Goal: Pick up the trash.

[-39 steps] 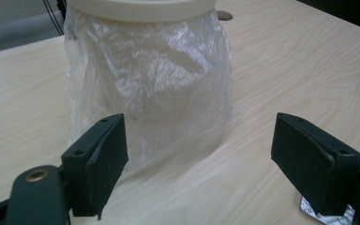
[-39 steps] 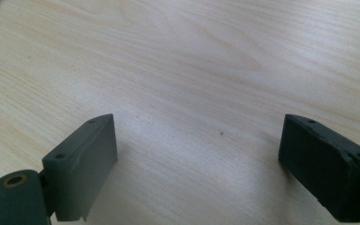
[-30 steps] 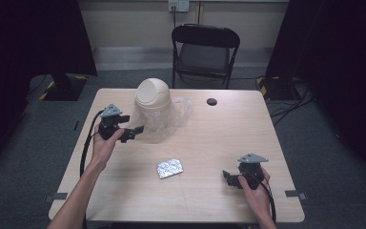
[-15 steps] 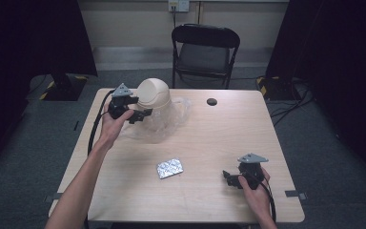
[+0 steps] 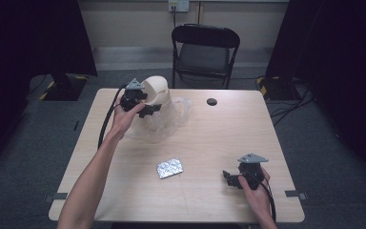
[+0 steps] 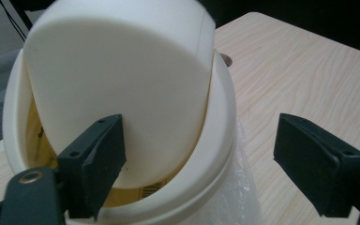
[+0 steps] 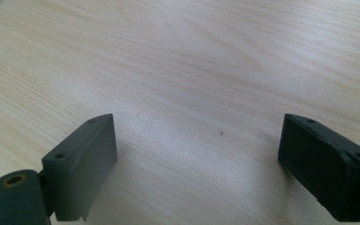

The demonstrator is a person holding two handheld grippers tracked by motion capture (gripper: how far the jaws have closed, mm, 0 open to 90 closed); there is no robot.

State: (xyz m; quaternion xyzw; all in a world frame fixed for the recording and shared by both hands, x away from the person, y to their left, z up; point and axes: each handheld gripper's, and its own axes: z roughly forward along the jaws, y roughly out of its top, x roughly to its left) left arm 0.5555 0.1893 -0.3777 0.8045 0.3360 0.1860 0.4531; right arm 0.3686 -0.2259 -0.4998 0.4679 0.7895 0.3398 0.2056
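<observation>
Cream swing-lid bin (image 5: 158, 98) between the just-widening, untouching fingers of the left gripper (image 5: 147, 109); right gripper (image 5: 228, 177) fingers apart.

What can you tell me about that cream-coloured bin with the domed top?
The small bin looks like smooth cream plastic: a round rim ring and a domed swing lid, tilted so a gap shows a yellowish inside. Crinkled clear liner hangs around it. It stands upright at the table's far left. The left tongs, open, straddle its rim.

No readable text, label or number anywhere.
</observation>
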